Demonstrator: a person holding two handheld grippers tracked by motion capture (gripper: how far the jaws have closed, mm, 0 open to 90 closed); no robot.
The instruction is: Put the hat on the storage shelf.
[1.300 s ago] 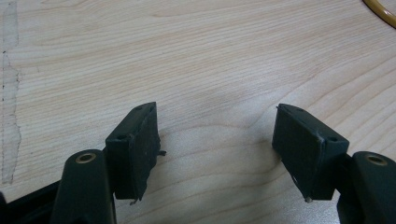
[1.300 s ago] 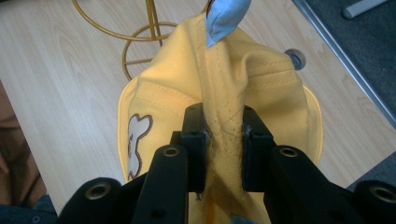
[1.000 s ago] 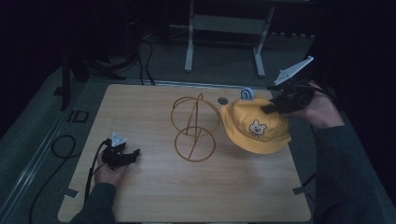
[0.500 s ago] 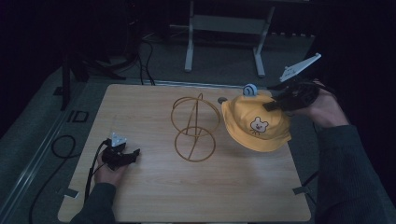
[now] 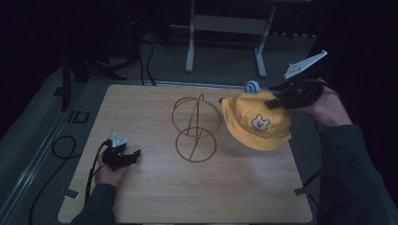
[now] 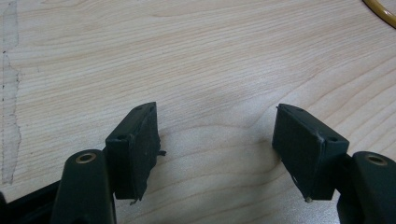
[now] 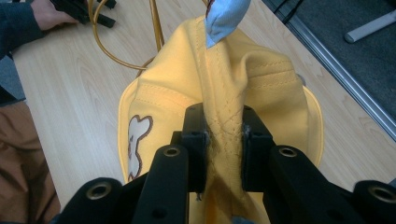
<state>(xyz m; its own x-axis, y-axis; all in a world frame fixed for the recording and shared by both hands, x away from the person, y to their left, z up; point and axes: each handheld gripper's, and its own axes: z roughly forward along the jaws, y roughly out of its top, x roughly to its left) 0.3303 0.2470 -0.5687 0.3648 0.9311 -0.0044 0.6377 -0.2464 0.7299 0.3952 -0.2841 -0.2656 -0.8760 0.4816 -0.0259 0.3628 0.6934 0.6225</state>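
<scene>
Leftmost, well to the left of the gold wire stand [image 5: 195, 129], the left tongs [image 5: 131, 157] lie low on the tabletop [image 5: 155, 197] in the person's left hand [image 5: 109, 172]. From the high view their jaws are too small to judge, but the left gripper view settles it: the two black pads [image 6: 135, 149] stand wide apart, released, with bare wood grain between them and nothing touched. A sliver of the stand's gold ring [image 6: 380, 10] curves through that view's top corner.

At the middle of the tabletop stands the wire stand, two rings joined by an upright loop. Just to its right hangs the yellow hat [image 5: 256, 122], its bear face turned toward the camera and a blue tab [image 5: 252, 86] at its crown.

Right of the stand again, the right tongs [image 5: 277, 104] meet the hat's far side. The right gripper view shows what the high view hides: the jaws are clenched on a stitched fold of yellow cloth [image 7: 223, 135], grasping the hat, with the wire stand beyond it.
</scene>
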